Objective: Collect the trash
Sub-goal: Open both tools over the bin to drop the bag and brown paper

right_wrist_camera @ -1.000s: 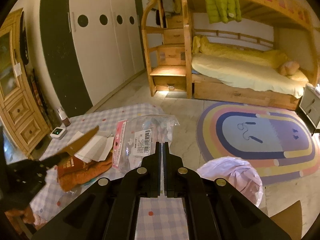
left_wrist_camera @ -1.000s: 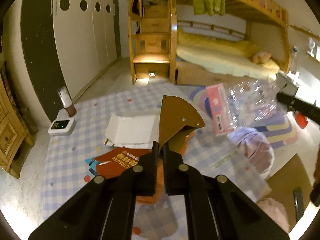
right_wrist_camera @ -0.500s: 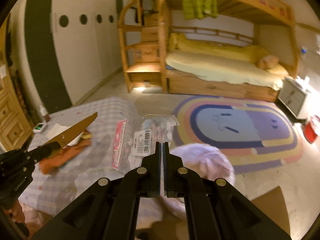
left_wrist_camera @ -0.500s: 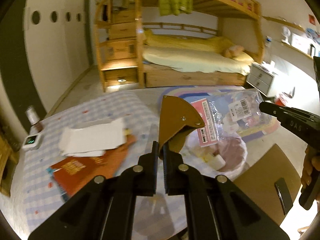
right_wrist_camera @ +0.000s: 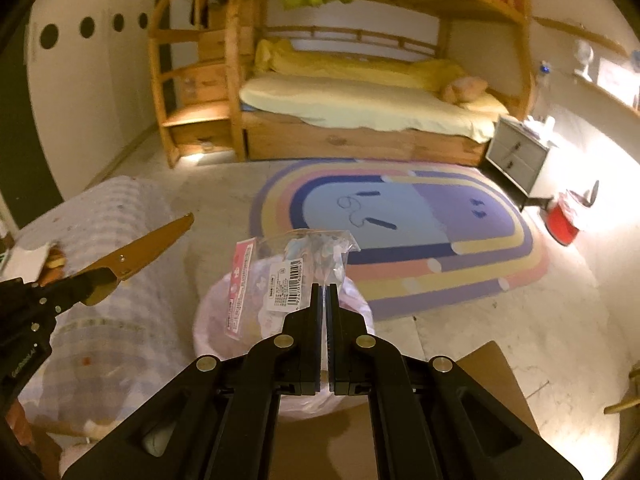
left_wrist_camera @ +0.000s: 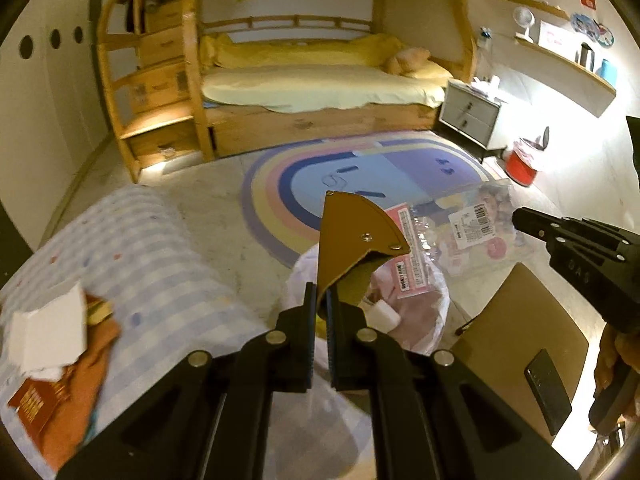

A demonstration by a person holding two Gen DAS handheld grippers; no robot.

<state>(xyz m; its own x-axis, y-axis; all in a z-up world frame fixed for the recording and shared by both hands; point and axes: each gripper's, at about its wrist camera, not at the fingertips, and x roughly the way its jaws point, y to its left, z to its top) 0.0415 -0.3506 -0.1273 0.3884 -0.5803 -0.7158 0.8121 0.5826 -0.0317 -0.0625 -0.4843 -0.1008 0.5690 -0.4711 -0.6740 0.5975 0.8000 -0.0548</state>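
My left gripper (left_wrist_camera: 323,300) is shut on a brown card scrap (left_wrist_camera: 352,240) and holds it above the bin. It also shows at the left of the right wrist view (right_wrist_camera: 86,286), the scrap (right_wrist_camera: 140,254) pointing up right. My right gripper (right_wrist_camera: 325,294) is shut on a clear plastic wrapper (right_wrist_camera: 296,270) with a pink edge and a barcode label, over the bin. The wrapper (left_wrist_camera: 460,228) and the right gripper (left_wrist_camera: 520,216) also show in the left wrist view. A white-lined trash bin (right_wrist_camera: 208,320) stands on the floor beneath both; it shows in the left wrist view too (left_wrist_camera: 424,316).
A table with a checked cloth (left_wrist_camera: 160,280) is at the left, bearing white paper (left_wrist_camera: 48,332) and a red booklet (left_wrist_camera: 36,404). A brown chair seat (left_wrist_camera: 516,344) with a phone is at the right. A rainbow rug (right_wrist_camera: 420,216), bunk bed (right_wrist_camera: 360,100) and red bin (right_wrist_camera: 562,224) lie beyond.
Both grippers have swung right, away from the table, carrying the scrap and the wrapper. They now hang over the white-lined bin. Both remain shut.
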